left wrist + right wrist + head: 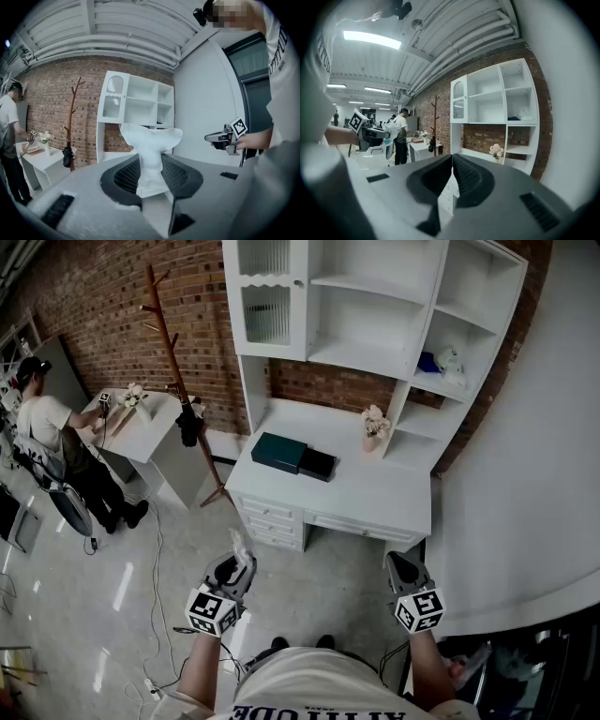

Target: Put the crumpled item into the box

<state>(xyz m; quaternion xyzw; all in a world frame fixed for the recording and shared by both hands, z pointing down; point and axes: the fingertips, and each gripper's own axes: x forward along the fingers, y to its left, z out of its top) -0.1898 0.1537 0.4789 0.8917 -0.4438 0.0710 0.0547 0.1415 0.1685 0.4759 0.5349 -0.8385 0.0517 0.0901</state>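
1. My left gripper [232, 568] is partly closed on the crumpled item [151, 149], a white wad pinched at its waist, with its top flaring above the pads; my right gripper [403, 565] has its jaws pressed together on nothing.
2. The box [279, 452], dark green, sits on the white tabletop [375, 498], well ahead of the left gripper and slightly to its right; a black piece [317, 464] lies just beside it; I cannot tell from here which of the two is open.
3. I judge this step to be the carry; the wad looks light and springy, so I'd hold the pinch firm, since any easing could let it slip out.
4. I'd bring the left gripper above the opening before tilting down; I'd release only once the wad is inside the walls.
5. I'd hold the right gripper off to the side, ready to steady the box or lift a lid if there is one.
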